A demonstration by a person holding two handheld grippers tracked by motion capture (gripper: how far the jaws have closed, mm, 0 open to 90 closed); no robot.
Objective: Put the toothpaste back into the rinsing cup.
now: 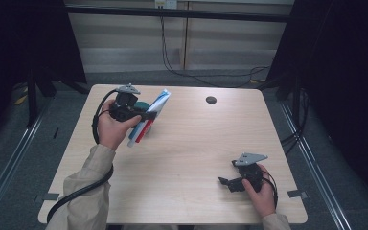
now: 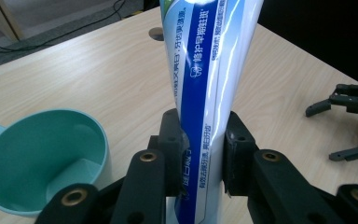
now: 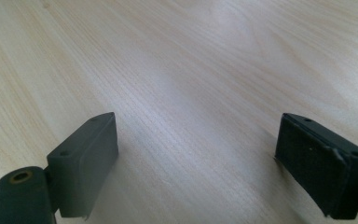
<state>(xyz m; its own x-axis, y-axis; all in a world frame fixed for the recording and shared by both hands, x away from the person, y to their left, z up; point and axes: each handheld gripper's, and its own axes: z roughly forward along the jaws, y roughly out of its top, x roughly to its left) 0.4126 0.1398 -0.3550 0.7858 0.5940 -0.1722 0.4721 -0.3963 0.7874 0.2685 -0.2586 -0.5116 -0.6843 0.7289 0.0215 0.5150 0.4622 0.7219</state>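
A white and blue toothpaste tube (image 2: 209, 79) with a red end stands between the jaws of my left gripper (image 2: 200, 144), which is shut on its lower part. In the high view that gripper (image 1: 146, 115) holds the tube (image 1: 160, 101) tilted above the table's far left. A teal cup (image 2: 42, 158) sits upright just left of the jaws; a sliver of it (image 1: 142, 105) shows behind the gripper from above. My right gripper (image 1: 224, 182) rests low near the front right with its jaws wide apart, and between them (image 3: 205, 154) lies only bare wood. It also appears far off (image 2: 349, 121).
The light wooden table (image 1: 196, 143) has a round cable hole (image 1: 211, 99) at the far middle. Dark curtains and metal rails flank both sides. Cables trail on the floor behind the table.
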